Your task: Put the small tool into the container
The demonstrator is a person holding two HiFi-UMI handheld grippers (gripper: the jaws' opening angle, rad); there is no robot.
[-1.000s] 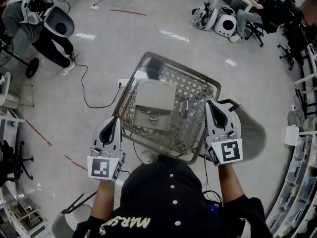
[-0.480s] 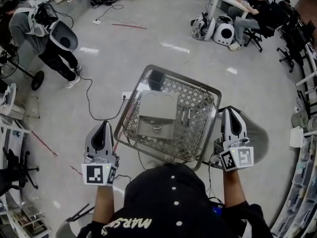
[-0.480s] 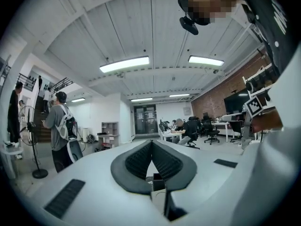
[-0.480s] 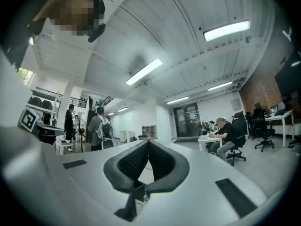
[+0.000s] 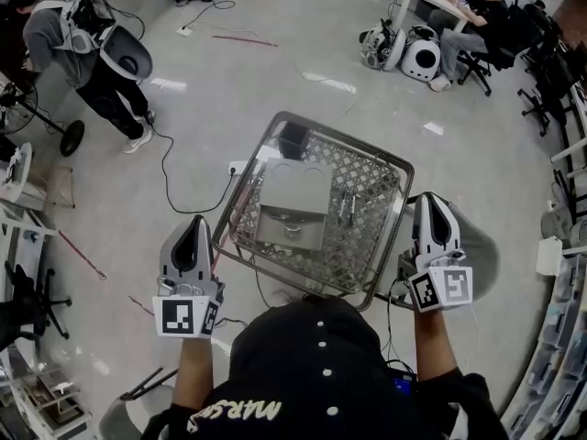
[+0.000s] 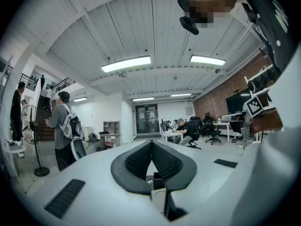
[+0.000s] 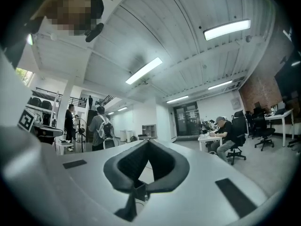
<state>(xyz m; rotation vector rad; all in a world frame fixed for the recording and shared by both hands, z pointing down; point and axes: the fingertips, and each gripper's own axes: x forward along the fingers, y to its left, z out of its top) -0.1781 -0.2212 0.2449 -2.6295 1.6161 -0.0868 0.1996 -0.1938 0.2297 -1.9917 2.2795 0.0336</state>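
Fingers [image 6: 134, 161] of the left gripper [image 5: 195, 225] and of the right gripper [image 5: 430, 202] are pressing together on nothing as a person is holding both tools level, one on either side of a wire-mesh basket [image 5: 367, 246] and outside its rim. Inside the basket, the small tool [image 5: 346, 207] is lying flat on the mesh just right of the grey container [image 5: 293, 191], well apart from both grippers. Its long axis is running away from the person, nearly parallel to the container's side; which end is leading is too small to tell.
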